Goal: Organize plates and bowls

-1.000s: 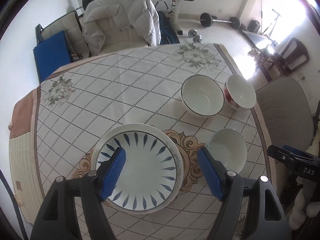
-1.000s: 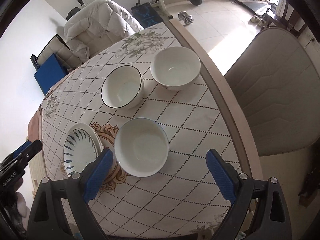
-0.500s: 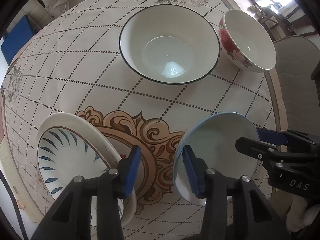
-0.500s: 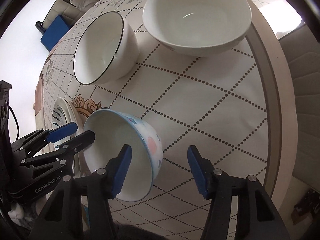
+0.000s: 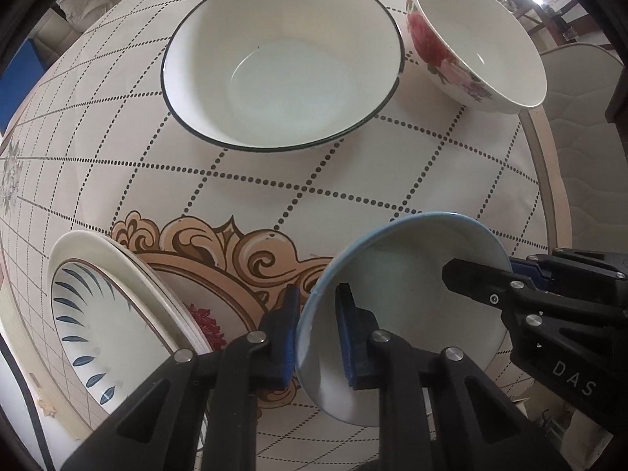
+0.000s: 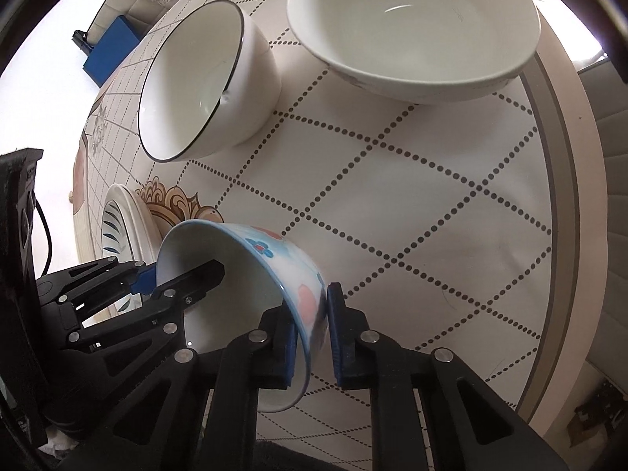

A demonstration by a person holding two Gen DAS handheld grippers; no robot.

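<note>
Nearest the cameras, a small blue-rimmed bowl (image 5: pixel 408 314) is clamped by both grippers at once. The left gripper (image 5: pixel 316 337) is closed on the bowl's left rim, one blue pad outside the wall and one inside. In the right wrist view the right gripper (image 6: pixel 310 337) is pinched on the opposite rim, where the bowl's outer wall (image 6: pixel 282 271), painted with red and blue blotches, is seen between the pads. The bowl is tilted on its side, its opening turned toward the left gripper; whether its base touches the cloth cannot be told.

Just to the left of the bowl, a plate with blue leaf strokes (image 5: pixel 98 314) is seen resting on the patterned tablecloth (image 5: pixel 353 180), apparently stacked on another plate with a red flower showing beneath its edge.

Farther across the table, a white bowl with a dark rim (image 5: pixel 282 59) is set upright, and just beside it to the right a bowl with a red rose print (image 5: pixel 471 39) is placed near the table edge. These two are well apart from the held bowl.
</note>
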